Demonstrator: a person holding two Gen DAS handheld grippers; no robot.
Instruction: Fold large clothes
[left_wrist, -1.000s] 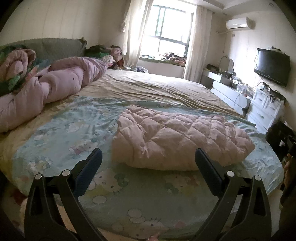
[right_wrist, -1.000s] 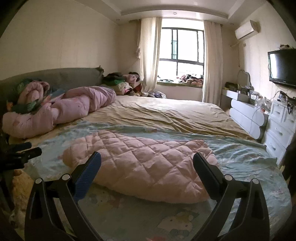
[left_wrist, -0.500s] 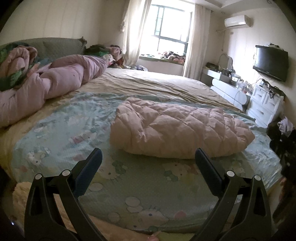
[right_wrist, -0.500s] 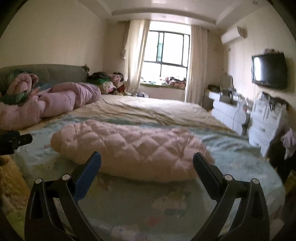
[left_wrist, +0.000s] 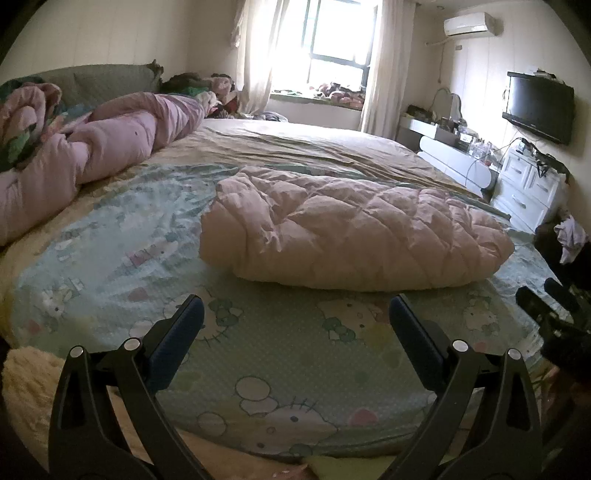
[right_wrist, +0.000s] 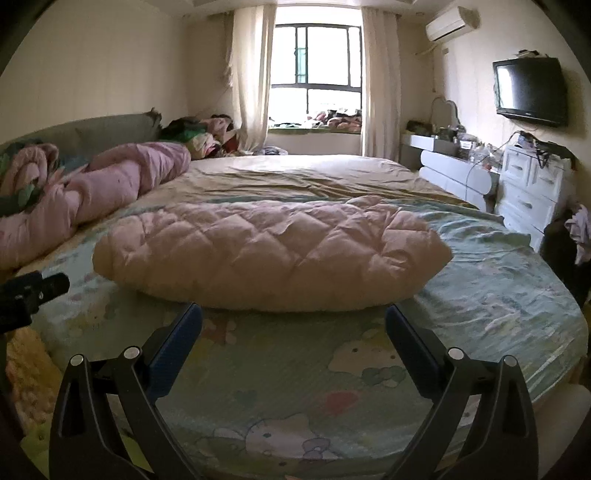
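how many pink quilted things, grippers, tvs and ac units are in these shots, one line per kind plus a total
Folded pink quilted garment on the cartoon-print sheet: 1
Rolled pink duvet by the headboard: 1
Grippers, both open and empty: 2 (left gripper, right gripper)
Wall TV: 1
Air conditioner: 1
Total: 6

Pink quilted puffer garment (left_wrist: 351, 236) lies folded in a bundle, mid-bed.

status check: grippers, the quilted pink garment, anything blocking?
Left gripper open, empty. Right gripper open, empty. Quilted pink garment lies bundled on cartoon sheet, untouched. Nothing between grippers and garment.
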